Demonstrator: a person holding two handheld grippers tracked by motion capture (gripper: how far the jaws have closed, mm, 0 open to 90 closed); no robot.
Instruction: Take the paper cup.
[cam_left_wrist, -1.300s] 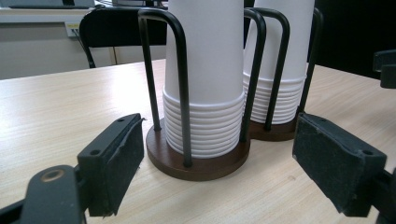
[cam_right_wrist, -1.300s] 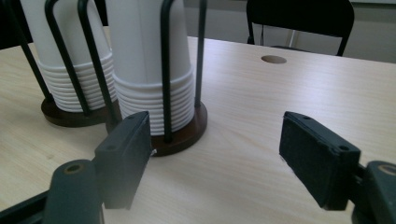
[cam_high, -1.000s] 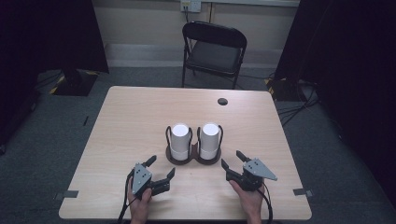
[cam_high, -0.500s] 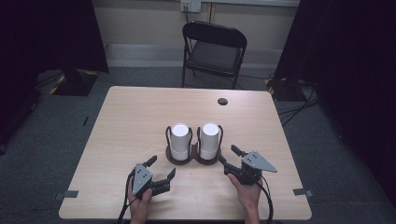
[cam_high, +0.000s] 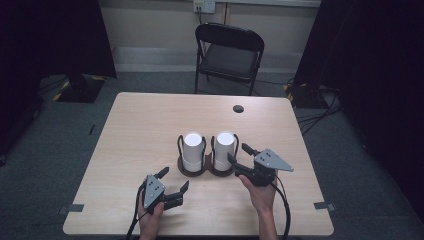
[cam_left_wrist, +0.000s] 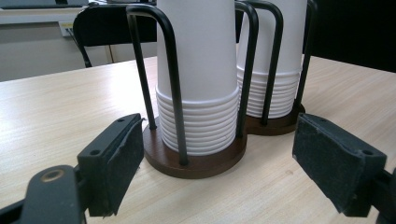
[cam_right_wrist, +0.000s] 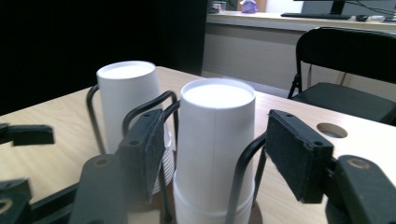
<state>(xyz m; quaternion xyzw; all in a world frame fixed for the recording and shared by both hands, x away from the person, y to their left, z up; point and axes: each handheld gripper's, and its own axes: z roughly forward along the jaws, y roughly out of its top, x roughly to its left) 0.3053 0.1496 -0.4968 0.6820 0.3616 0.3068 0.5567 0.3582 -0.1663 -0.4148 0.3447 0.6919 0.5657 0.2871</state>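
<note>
Centrally in the high view, two cup stacks (cam_high: 192, 150) are set in a holder (cam_high: 206, 171) — the right gripper (cam_high: 239, 154) is held at the right stack (cam_high: 224, 149), the left gripper (cam_high: 174, 180) lower left. Seen from the left gripper view, its jaws are spread wide before the holder (cam_left_wrist: 196, 161). Seen from the right gripper view, its jaws are parted, flanking the near stack (cam_right_wrist: 215, 135), no contact visible.

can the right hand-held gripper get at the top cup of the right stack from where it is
Probably yes. The right hand-held gripper has its jaws open on either side of the right cup stack, with nothing between them and the cup. The holder's wire loops stand lower, leaving the top free.
</note>
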